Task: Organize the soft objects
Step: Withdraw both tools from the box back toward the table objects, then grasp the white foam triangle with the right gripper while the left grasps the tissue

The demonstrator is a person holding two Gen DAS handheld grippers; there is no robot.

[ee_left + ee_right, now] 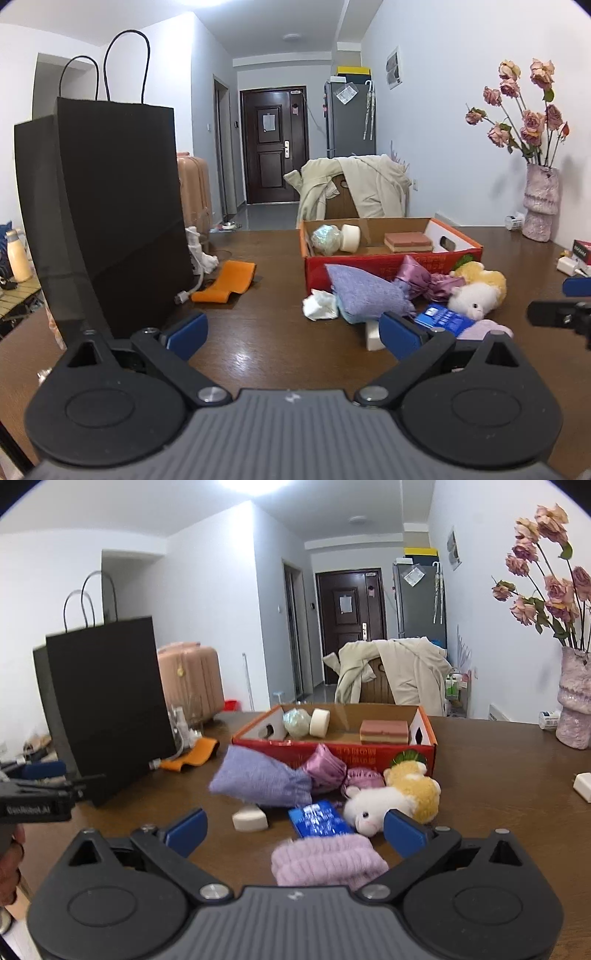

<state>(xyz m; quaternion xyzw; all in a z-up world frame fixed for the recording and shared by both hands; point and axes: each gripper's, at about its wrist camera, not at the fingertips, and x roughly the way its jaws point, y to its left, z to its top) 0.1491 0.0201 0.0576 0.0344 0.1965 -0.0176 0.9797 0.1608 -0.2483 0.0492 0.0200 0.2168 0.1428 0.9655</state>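
A: Left to right, quick. Tall black paper bag point(107, 709), contents hidden. Left gripper point(293, 334) spread wide, nothing between, bare wooden table point(258, 295) ahead; pile lies to its right.

B: Red cardboard box point(334, 747)?

A: Holds a pale wrapped ball, white tape roll, pink-brown block. Soft pile in front of it: lilac cloth pouch point(260, 781), white-and-yellow plush toy point(391, 799).

B: Nearer hand?

A: Right gripper point(293, 830), also wide open, empty. Pink knitted fuzzy piece point(327, 860) sits just below its jaws, long axis crosswise.

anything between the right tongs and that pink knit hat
Nothing visible. The pink knit hat lies on the table just ahead of the open right tongs, partly between the blue pads, with nothing on top.
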